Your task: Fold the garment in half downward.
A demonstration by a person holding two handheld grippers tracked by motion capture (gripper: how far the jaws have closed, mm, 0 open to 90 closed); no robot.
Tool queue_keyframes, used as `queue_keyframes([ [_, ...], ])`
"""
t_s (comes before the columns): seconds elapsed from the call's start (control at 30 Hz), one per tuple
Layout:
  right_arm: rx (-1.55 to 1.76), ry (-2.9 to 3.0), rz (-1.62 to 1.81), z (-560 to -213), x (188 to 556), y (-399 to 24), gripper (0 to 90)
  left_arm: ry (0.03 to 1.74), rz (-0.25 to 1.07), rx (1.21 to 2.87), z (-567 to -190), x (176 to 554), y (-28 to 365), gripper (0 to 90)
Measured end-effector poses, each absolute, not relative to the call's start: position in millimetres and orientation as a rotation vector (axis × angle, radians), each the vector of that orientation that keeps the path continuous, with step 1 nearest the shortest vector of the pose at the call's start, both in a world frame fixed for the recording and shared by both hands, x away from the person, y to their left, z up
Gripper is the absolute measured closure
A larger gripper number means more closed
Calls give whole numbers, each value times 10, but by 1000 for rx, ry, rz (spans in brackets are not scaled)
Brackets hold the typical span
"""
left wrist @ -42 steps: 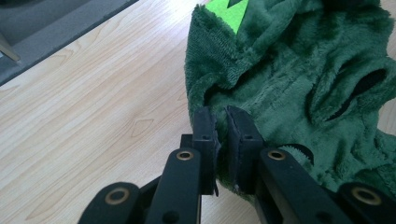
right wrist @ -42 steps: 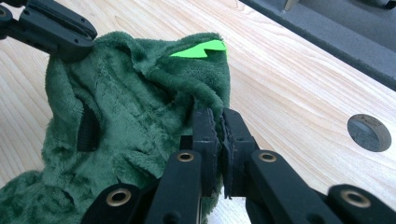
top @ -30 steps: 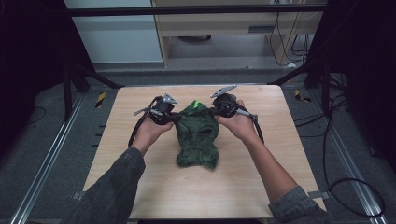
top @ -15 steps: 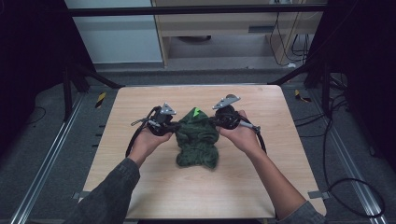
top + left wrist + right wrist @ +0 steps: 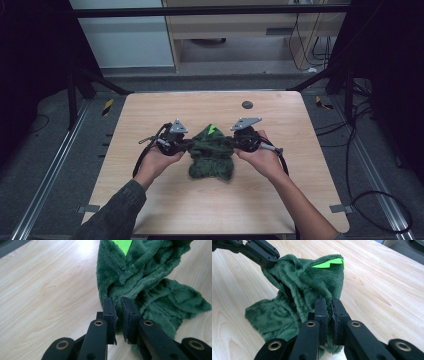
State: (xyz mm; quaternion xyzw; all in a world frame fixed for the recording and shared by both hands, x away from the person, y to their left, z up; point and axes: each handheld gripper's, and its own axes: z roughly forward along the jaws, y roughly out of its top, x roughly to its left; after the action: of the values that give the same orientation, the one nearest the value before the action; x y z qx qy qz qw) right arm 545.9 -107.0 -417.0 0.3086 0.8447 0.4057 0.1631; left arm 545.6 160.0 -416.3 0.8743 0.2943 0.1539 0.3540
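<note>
A dark green fleece garment (image 5: 212, 156) with a bright green patch (image 5: 213, 130) hangs bunched between both grippers over the middle of the wooden table (image 5: 150, 110). My left gripper (image 5: 186, 145) is shut on the garment's left edge; in the left gripper view the fleece (image 5: 140, 285) is pinched between the jaws of that gripper (image 5: 118, 302). My right gripper (image 5: 236, 144) is shut on the right edge; in the right gripper view its tips (image 5: 329, 303) clamp the fleece (image 5: 304, 290), and the other gripper (image 5: 259, 251) holds the far corner. The lower part of the garment rests on the table.
A small dark round disc (image 5: 246, 104) lies on the table toward the far edge. Black cables trail from both grippers along the person's forearms (image 5: 300, 200). Dark frame posts and floor cables stand around the table.
Both grippers have drawn toward the near side of the table with the garment held between them, and the cloth has bunched up more.
</note>
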Motion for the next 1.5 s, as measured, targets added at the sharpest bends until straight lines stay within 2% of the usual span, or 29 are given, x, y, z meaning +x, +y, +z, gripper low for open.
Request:
queue_keyframes([
  [0.67,827,2461,1177,-4354,5081,-1135,834,741,355,2249,-4354,5152,1625,814],
  [1.5,819,2503,1174,-4549,4862,-1167,799,735,370,2238,-4641,4958,1626,786],
])
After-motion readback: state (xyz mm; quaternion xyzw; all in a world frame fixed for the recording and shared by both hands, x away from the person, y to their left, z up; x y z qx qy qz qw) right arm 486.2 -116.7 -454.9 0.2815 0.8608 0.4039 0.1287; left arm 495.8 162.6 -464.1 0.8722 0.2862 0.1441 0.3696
